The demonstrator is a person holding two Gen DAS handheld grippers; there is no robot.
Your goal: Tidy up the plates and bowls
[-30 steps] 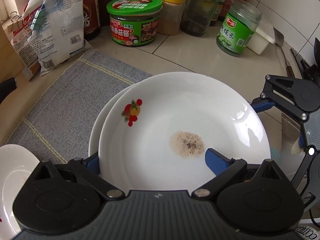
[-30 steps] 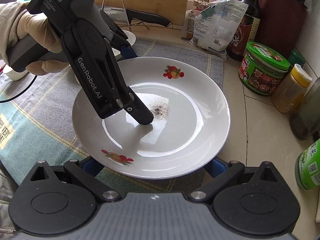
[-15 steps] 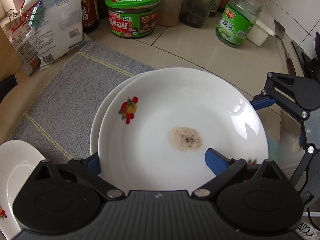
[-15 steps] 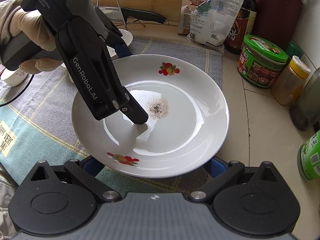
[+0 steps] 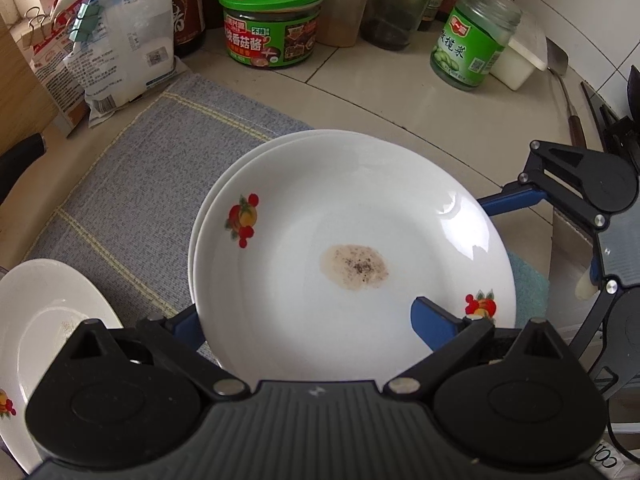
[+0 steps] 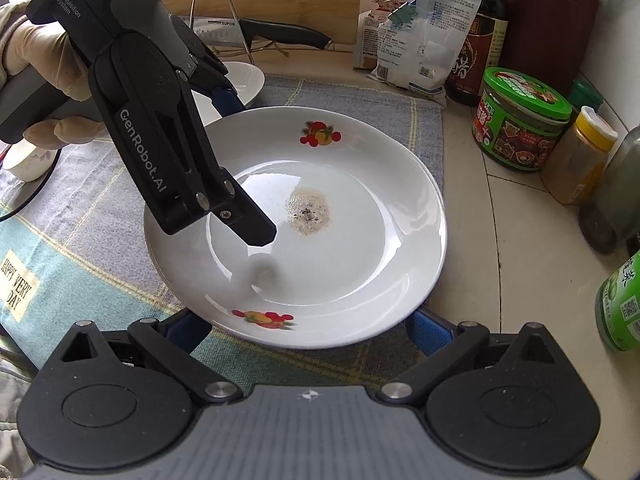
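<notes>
**Dirty plate lies flat on a 2nd plate, between loose jaws**

The top plate (image 5: 360,208) lies flat, face up, on a lower plate (image 5: 204,216) whose rim shows only along the left and far edge. Both sit on the grey cloth (image 5: 132,184) on the table (image 5: 400,100). The top plate is round, so it has no long axis. In the left wrist view, 1 fruit print sits far left and 1 near right. A brown speckled stain (image 5: 354,266) marks its middle.

The left gripper (image 5: 304,316), held in a gloved hand (image 6: 44,64), points steeply down. Its jaws are released and have just been opening. The near rim of the top plate is between them: 1 finger reaches over the plate's inside and hangs just above it, the other stays outside the rim. The right gripper (image 6: 306,330) also has its jaws spread wide, released, at the opposite rim, with the fingertips hidden behind it.

A 3rd plate (image 5: 48,312) lies just beside the stack on the cloth, and a small bowl (image 6: 28,164) stands farther off. Behind stand a green-lidded jar (image 5: 272,28), a green-labelled glass jar (image 5: 468,40), a clipped bag (image 5: 120,36) and a knife (image 6: 280,34).
</notes>
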